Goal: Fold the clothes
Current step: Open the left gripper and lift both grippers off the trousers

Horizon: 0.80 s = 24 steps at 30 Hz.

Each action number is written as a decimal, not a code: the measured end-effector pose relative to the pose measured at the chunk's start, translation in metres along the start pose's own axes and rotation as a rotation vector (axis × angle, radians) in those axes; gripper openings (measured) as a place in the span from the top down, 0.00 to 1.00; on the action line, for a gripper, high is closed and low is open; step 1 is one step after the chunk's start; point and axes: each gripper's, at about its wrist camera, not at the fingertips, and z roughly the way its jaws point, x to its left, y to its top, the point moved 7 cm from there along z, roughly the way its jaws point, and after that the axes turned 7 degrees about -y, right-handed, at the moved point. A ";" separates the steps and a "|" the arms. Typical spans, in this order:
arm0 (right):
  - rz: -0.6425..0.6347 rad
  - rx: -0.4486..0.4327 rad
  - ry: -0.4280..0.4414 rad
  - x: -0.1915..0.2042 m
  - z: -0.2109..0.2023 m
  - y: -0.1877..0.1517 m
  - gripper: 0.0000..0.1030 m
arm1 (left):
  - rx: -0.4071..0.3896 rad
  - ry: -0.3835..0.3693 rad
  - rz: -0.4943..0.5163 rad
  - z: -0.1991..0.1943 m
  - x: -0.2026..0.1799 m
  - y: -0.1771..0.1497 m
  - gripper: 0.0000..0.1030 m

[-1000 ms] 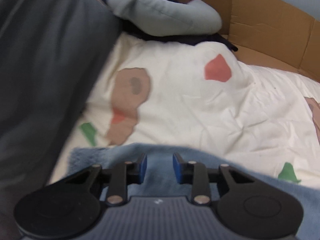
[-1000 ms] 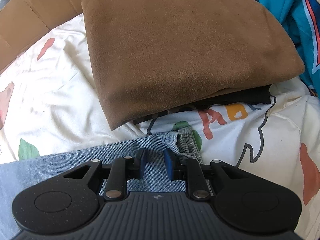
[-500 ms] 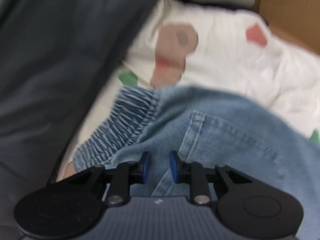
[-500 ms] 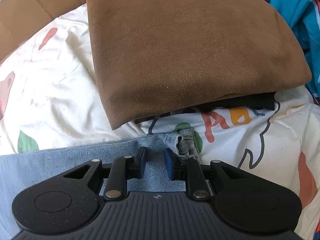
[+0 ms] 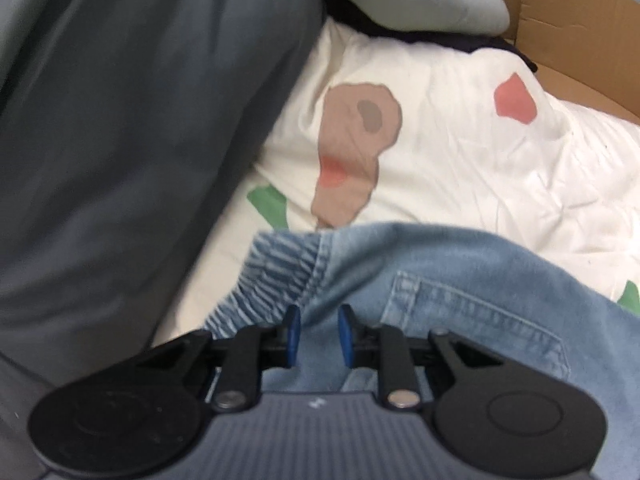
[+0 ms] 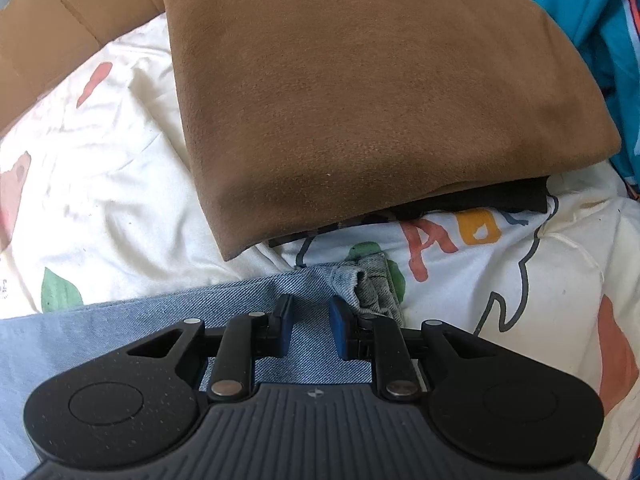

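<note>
I've got the left tongs (image 5: 316, 336) just closing on the jeans (image 5: 460, 280) waistband and the right tongs (image 6: 310, 330) pinching the hem, bedsheet (image 5: 460, 140) underneath, brown stack (image 6: 380, 100) folded, jeans unfolded.

- In the left wrist view the jeans (image 5: 460, 280) lie across the lower middle and right, on the bedsheet (image 5: 460, 152).
- Their waistband (image 5: 276, 276) sits at lower centre, just above the left tongs (image 5: 319, 338), which have cloth between them.
- A large garment (image 5: 132, 140) fills the left side.
- Cardboard (image 5: 572, 20) runs along the upper right.
- In the right wrist view the folded cloth (image 6: 360, 92) fills the upper middle (on a darker layer), above the jeans' hem (image 6: 372, 284) and the right tongs (image 6: 310, 328).
</note>
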 end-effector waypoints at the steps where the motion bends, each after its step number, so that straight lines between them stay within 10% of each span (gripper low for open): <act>1: -0.009 -0.007 -0.002 0.001 -0.003 -0.003 0.74 | -0.015 0.007 -0.005 0.004 0.000 0.004 0.78; 7: -0.160 -0.023 0.013 0.000 -0.028 -0.020 0.64 | -0.025 0.064 -0.040 0.038 -0.002 0.018 0.78; 24: -0.019 0.008 0.126 -0.046 -0.053 -0.039 0.64 | 0.003 0.101 0.048 0.013 -0.023 0.037 0.77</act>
